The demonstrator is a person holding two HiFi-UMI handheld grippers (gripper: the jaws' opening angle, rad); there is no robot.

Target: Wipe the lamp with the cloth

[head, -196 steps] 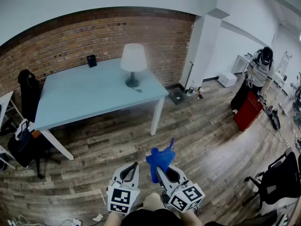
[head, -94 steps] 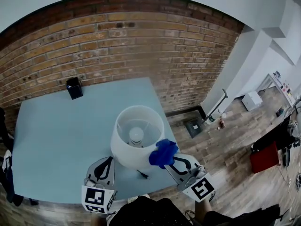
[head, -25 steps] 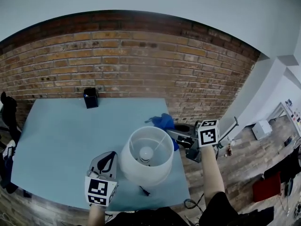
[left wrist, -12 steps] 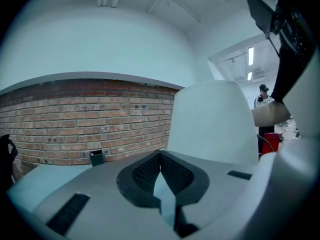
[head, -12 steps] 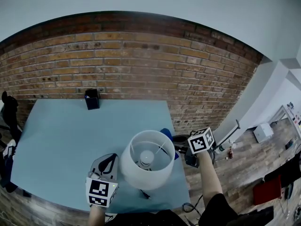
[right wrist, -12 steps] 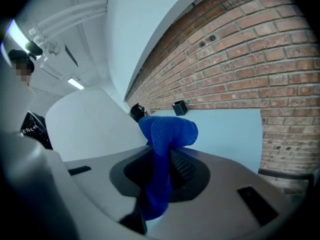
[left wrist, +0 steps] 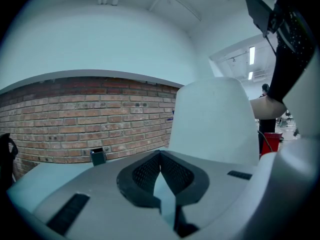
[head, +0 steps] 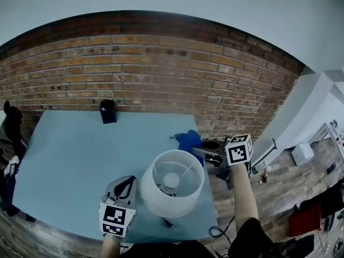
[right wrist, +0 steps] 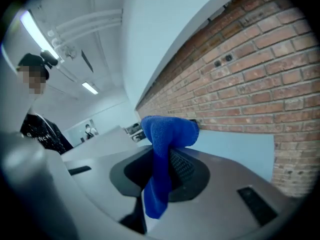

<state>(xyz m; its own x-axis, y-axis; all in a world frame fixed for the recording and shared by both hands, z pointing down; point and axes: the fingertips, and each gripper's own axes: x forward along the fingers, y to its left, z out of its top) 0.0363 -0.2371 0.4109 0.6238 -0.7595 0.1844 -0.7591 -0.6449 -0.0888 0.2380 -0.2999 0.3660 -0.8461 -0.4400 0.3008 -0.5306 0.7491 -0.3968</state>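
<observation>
A lamp with a white shade (head: 161, 200) stands near the front right corner of the light blue table (head: 70, 155); its bulb shows from above. My right gripper (head: 195, 149) reaches in from the right, shut on a blue cloth (head: 189, 140) just past the shade's far right rim; I cannot tell whether the cloth touches it. In the right gripper view the cloth (right wrist: 167, 134) hangs bunched from the right gripper (right wrist: 162, 156). My left gripper (head: 129, 178) sits left of the shade, shut and empty. In the left gripper view, the left gripper (left wrist: 160, 155) has the shade (left wrist: 212, 121) just to its right.
A small black box (head: 108, 112) stands at the table's back edge against the brick wall (head: 161, 74). The lamp's cord (head: 166, 222) trails off the front edge. The right table edge drops to wood floor (head: 279, 198) with a floor socket and cables.
In the last second the right gripper dropped down the shade's right side with the cloth, then rose back to the far right rim. The left gripper has stayed put.
</observation>
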